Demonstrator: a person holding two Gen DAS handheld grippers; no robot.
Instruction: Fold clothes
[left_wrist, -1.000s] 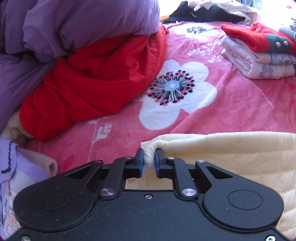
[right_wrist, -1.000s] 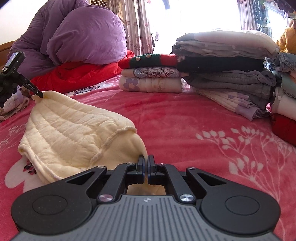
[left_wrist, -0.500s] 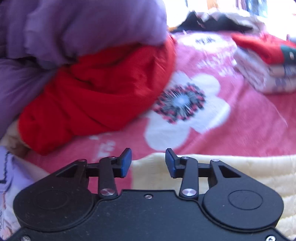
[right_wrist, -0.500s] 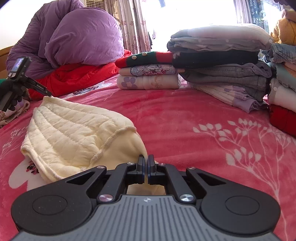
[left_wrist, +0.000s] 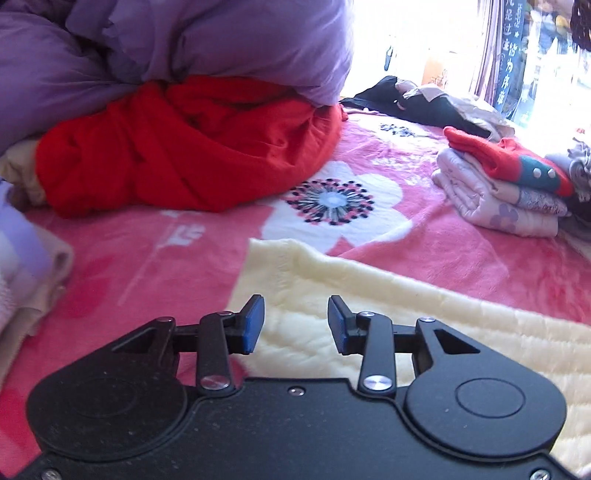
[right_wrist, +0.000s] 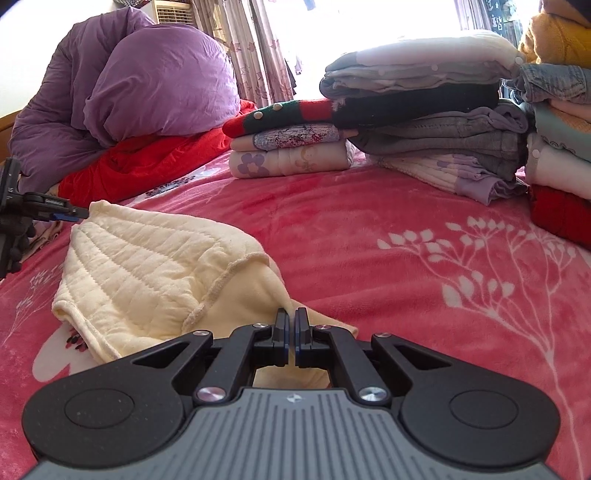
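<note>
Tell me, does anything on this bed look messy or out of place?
Yes. Beside the neat stacks, a red cloth lies bunched under a purple duvet, and the cream garment is rumpled, half folded.

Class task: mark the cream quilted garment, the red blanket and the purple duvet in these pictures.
cream quilted garment (right_wrist: 147, 266), right wrist view, quilted top.
red blanket (left_wrist: 192, 147), left wrist view, bunched middle.
purple duvet (right_wrist: 162, 85), right wrist view, rounded front bulge.

Quilted garment (right_wrist: 147, 273) lay on the bed (right_wrist: 369, 236), ahead-left of the right claw (right_wrist: 290, 328). Folded stacks (right_wrist: 424, 122) stood behind it; the duvet (right_wrist: 129, 96) sat on a crumpled blanket (right_wrist: 147, 166) at back-left.
</note>
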